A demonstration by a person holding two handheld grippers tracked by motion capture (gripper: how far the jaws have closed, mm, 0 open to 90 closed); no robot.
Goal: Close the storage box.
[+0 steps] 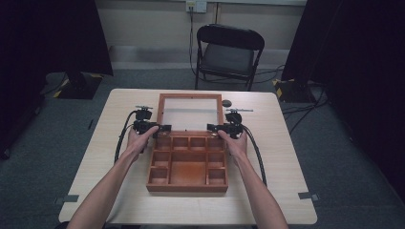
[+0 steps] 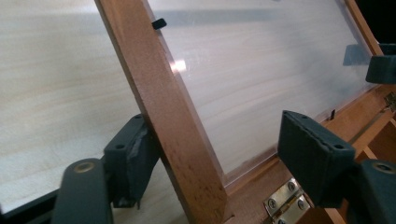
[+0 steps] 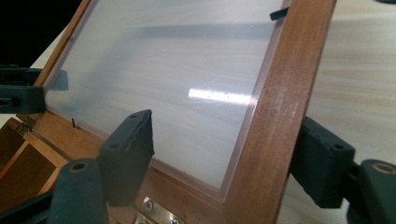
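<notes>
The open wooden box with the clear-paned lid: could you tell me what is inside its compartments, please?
In the high view, the open wooden box shows bare compartments. The person's hands cover parts of the back corner compartments, so those cannot be fully checked.

A pale wood tabletop (image 1: 277, 191) stands on grey carpet (image 1: 43, 157). At twelve o'clock a black folding chair (image 1: 228, 53) faces it before a light wall (image 1: 148, 21) with a socket (image 1: 196, 5). Dark curtains (image 1: 353, 47) hang at ten and two o'clock; cables (image 1: 298, 112) trail at two.
</notes>
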